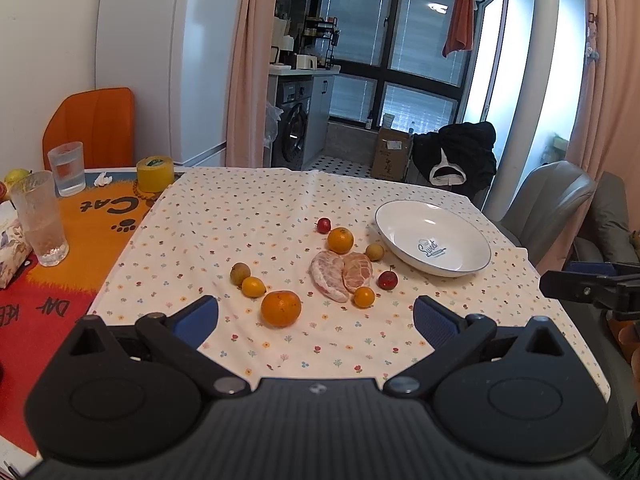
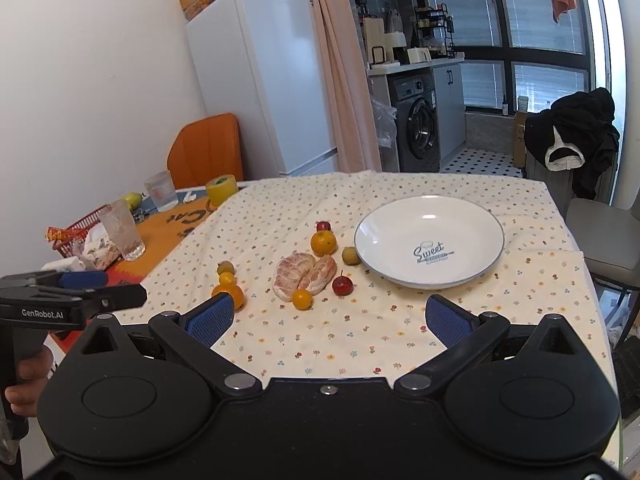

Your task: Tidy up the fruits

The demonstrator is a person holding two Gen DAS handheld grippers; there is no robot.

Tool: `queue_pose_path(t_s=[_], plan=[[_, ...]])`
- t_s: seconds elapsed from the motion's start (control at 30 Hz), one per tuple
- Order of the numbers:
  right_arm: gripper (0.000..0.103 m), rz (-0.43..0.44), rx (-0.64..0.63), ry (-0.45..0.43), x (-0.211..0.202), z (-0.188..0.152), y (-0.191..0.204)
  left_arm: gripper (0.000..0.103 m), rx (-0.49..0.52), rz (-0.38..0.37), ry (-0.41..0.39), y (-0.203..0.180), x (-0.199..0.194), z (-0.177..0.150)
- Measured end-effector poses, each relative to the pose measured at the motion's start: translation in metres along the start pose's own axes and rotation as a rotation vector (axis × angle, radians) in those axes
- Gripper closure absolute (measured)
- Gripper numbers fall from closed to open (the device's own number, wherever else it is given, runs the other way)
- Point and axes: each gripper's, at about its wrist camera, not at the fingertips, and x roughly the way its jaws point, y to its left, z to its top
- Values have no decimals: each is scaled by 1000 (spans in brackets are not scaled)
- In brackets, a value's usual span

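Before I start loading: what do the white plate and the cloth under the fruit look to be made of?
White round plate with blue rim: probably glazed ceramic, since it is glossy with bright window glare. Floral-print cream tablecloth: likely thin woven fabric, matte, with creases and rumpled edges.

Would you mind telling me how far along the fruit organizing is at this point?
Nothing looks done yet: the white plate is empty. Nothing is in hand either; the left gripper and right gripper both hang open above the floral cloth. All the fruit is left on the cloth beside the plate, including the peeled segments, the near orange and the red fruit.
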Motion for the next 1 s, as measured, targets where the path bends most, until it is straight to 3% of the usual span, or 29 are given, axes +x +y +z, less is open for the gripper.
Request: queue_pose_path(t_s=[0.27,0.4,0.83,1.0], plan=[[0,8,-26,30,18,-1,3,0,-39,10,-5,11,19,-2],[0,44,-22,49,31,0,0,1,-46,39,-7,17,33,-3],[0,118,-4,91,82,3,-6,3,-54,36,7,27,68,-6],[0,118,-5,112,101,2,-7,11,-63,24,26,29,85,-8]])
